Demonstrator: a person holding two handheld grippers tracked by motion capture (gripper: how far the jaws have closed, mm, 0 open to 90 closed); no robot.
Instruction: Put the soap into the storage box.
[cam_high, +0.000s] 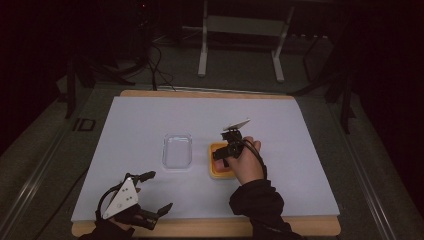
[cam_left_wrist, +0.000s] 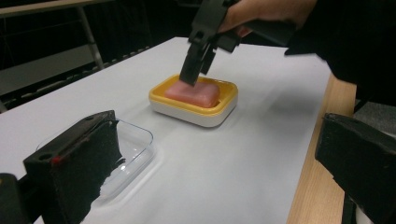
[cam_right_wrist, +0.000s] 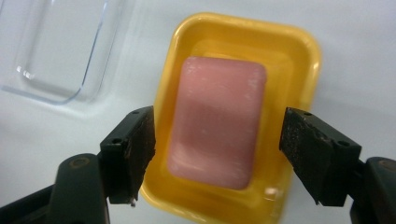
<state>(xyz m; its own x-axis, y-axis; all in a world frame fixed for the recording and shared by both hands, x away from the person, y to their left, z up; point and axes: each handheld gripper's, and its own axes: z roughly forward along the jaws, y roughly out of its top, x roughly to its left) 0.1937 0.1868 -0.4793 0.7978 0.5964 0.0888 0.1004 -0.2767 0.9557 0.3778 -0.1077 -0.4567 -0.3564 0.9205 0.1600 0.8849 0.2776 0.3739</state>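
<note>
A pink bar of soap (cam_right_wrist: 217, 121) lies in a yellow soap dish (cam_right_wrist: 299, 46) near the middle of the white table cover. My right gripper (cam_right_wrist: 219, 151) hangs open directly over it, pointing down, one jaw on each side of the bar and wider than it. In the high view the right gripper (cam_high: 221, 159) covers most of the dish (cam_high: 216, 172). From the left gripper view the right gripper (cam_left_wrist: 196, 77) has its tips down at the soap (cam_left_wrist: 196, 94); whether they touch it I cannot tell. My left gripper (cam_high: 159, 191) rests open and empty near the front left edge.
A clear plastic tray (cam_high: 177, 150) sits empty just left of the dish, close to my left gripper's jaw in the left gripper view (cam_left_wrist: 135, 144). The wooden table edge (cam_high: 210, 227) runs along the front. A metal stand (cam_high: 240, 30) stands behind the table.
</note>
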